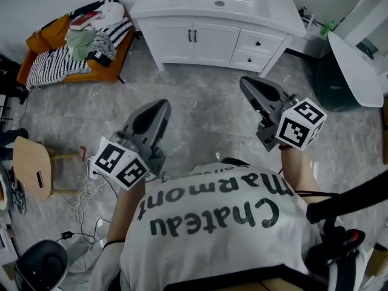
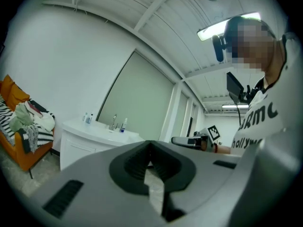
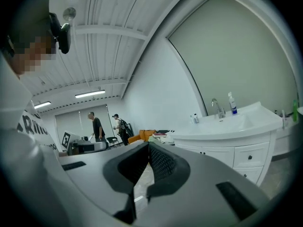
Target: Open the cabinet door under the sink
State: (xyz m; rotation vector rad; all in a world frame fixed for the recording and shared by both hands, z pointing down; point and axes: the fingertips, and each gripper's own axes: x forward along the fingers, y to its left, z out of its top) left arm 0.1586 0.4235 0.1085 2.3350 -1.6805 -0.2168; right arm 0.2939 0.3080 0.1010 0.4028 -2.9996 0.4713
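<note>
The white sink cabinet (image 1: pixel 182 44) stands against the far wall, its two doors shut, with dark handles (image 1: pixel 193 36) at their meeting edge. It also shows in the left gripper view as the cabinet (image 2: pixel 80 148) at the left, and in the right gripper view as the cabinet (image 3: pixel 227 150) at the right. My left gripper (image 1: pixel 162 103) (image 2: pixel 150 143) is shut and empty, well short of the cabinet over the floor. My right gripper (image 1: pixel 244 80) (image 3: pixel 148 145) is also shut and empty, a little nearer the cabinet, in front of its drawers (image 1: pixel 257 43).
An orange sofa (image 1: pixel 106 68) piled with clothes sits left of the cabinet. A wooden stool (image 1: pixel 33 165) and loose cables (image 1: pixel 85 190) lie at the left. A white basin-like fixture (image 1: pixel 357 65) and a dark bin (image 1: pixel 330 83) stand at the right. Two people (image 3: pixel 97 126) stand far off.
</note>
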